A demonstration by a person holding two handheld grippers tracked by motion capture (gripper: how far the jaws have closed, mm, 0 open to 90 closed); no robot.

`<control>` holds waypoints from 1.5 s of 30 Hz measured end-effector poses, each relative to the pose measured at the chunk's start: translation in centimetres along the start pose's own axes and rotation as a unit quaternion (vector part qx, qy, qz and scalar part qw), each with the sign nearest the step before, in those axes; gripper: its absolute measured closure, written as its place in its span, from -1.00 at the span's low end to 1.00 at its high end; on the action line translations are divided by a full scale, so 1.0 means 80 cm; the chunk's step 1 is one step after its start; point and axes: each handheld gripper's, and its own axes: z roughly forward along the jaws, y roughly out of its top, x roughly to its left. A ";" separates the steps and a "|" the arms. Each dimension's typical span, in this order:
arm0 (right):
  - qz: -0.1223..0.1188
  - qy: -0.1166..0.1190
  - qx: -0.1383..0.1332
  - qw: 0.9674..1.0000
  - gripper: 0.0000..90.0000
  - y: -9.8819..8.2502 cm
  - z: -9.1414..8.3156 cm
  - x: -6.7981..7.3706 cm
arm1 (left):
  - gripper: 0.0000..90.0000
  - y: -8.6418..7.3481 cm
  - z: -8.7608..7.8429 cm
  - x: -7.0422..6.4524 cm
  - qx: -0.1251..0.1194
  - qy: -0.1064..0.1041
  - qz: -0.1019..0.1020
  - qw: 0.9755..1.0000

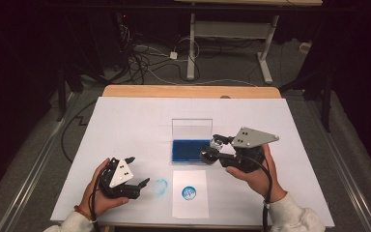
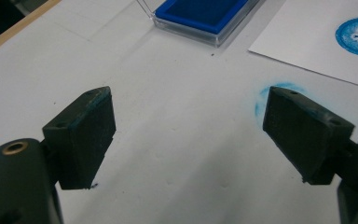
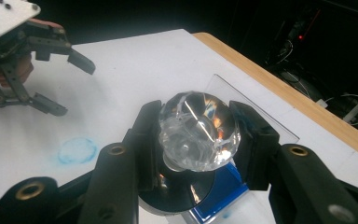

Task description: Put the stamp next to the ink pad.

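A stamp with a clear faceted knob (image 3: pixel 198 130) and a dark round base sits in my right gripper (image 3: pixel 196 128), whose jaws are shut on the knob. In the high view the stamp (image 1: pixel 211 150) hangs tilted over the right edge of the open blue ink pad (image 1: pixel 189 150). A white sheet of paper (image 1: pixel 190 205) in front of the pad carries a round blue print (image 1: pixel 189 193). My left gripper (image 1: pixel 139 170) stands open to the left of the sheet, nothing between its pads (image 2: pixel 84 135). A faint blue smudge (image 1: pixel 160 187) marks the table beside it.
The ink pad's clear lid (image 1: pixel 192 129) stands upright behind the pad. A white cover lies over the table, whose wooden far edge (image 1: pixel 188 91) shows. Beyond it are cables and a desk frame (image 1: pixel 232 34) on the floor.
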 end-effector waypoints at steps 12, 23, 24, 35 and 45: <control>0.012 -0.029 0.026 0.999 0.28 -0.012 -0.001 -0.027 | -0.63 -0.015 -0.014 -0.004 0.004 0.002 -0.015 1.000; 0.022 -0.057 0.072 0.996 0.28 -0.021 0.022 -0.058 | -0.63 -0.023 -0.017 -0.003 0.010 0.000 -0.022 1.000; 0.022 -0.058 0.077 0.995 0.28 -0.023 0.025 -0.060 | -0.63 -0.022 -0.017 -0.003 0.010 -0.001 -0.022 1.000; 0.050 -0.071 0.129 0.988 0.28 -0.055 0.060 -0.086 | -0.63 -0.021 -0.014 -0.003 0.008 -0.002 -0.017 1.000; 0.051 -0.086 0.158 0.982 0.28 -0.076 0.077 -0.091 | -0.63 -0.022 -0.013 -0.003 0.013 -0.006 -0.022 1.000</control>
